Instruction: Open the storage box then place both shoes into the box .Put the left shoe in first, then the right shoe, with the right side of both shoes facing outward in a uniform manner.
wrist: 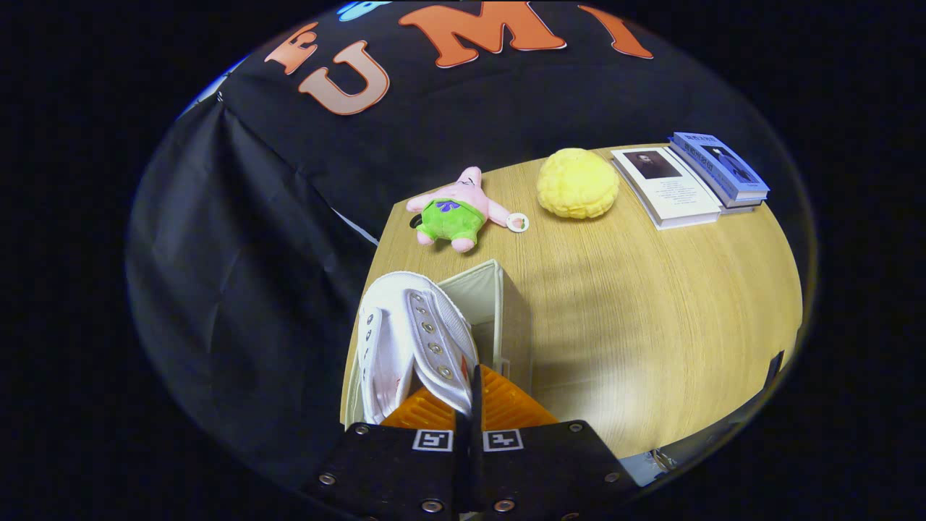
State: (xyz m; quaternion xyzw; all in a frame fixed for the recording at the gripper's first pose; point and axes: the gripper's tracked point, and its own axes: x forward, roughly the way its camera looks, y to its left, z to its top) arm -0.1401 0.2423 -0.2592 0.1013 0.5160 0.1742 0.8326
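one white canvas lace-up shoe (414, 347) is hanging in the hand-held gripper (474, 405) right now, and the fingers are pinching almost fully together, with only a thin strip of the shoe's eyelet flap between them. so it is a thin-edge grip, both fingers pressing on that flap.

taking the gripper view from near to far: just ahead of the fingertips the shoe is sitting toe-away, its sole side toward the booth's black cloth, and it is hovering over or partly inside the open beige fabric storage box (506, 311). whether the shoe's toe is already touching the box floor, i cannot tell. the box's lid is already out of the way, and the box is standing at the near corner of the pale wooden table (651, 318). i am judging this as the lowering of a shoe into the box; which shoe it is, left or right, i cannot say from here.

doing it well is meaning going down slowly and straight, keeping the shoe tight against the box wall on the cloth side so room is staying free beside it, and not letting go until the sole is resting. a thin flap grip can be letting the shoe swing, so no twisting.

beyond the box, well apart, a pink star-shaped plush toy in green shorts (454, 211), a round yellow fluffy cushion (577, 183) and a few stacked books (687, 181) are lying, none in the way.
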